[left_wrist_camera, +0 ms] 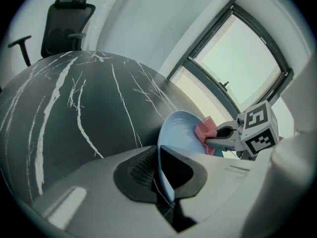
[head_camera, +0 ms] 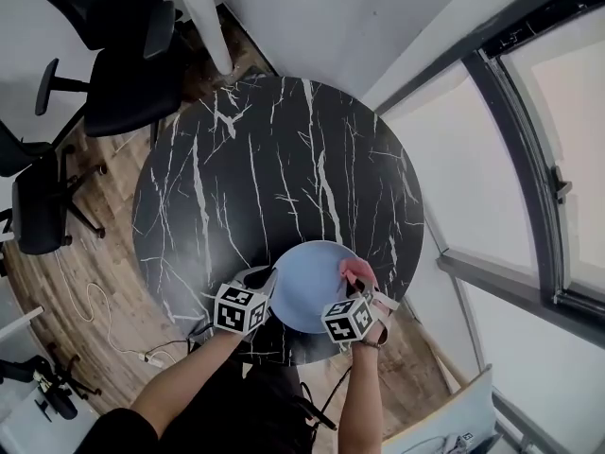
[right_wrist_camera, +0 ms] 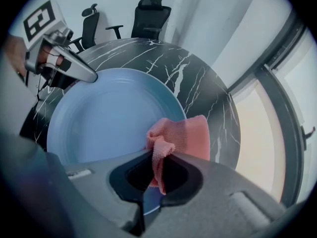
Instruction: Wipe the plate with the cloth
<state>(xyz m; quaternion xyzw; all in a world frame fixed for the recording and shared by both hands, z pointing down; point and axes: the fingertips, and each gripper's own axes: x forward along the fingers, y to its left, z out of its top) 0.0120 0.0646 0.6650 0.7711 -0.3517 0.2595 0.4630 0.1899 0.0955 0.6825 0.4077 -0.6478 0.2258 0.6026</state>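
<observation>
A pale blue plate (head_camera: 307, 287) is held tilted over the near edge of the round black marble table (head_camera: 274, 178). My left gripper (head_camera: 267, 284) is shut on the plate's left rim (left_wrist_camera: 163, 167). My right gripper (head_camera: 362, 289) is shut on a pink cloth (head_camera: 356, 272) and presses it against the plate's right side. In the right gripper view the cloth (right_wrist_camera: 181, 138) lies bunched on the plate (right_wrist_camera: 109, 118) near its right rim, with a strip of it pinched between the jaws. The left gripper view shows the cloth (left_wrist_camera: 205, 130) on the plate's far edge.
Black office chairs (head_camera: 104, 55) stand at the table's far left on the wood floor. A window wall (head_camera: 529, 159) runs along the right. A white cable (head_camera: 95, 320) trails on the floor at the left.
</observation>
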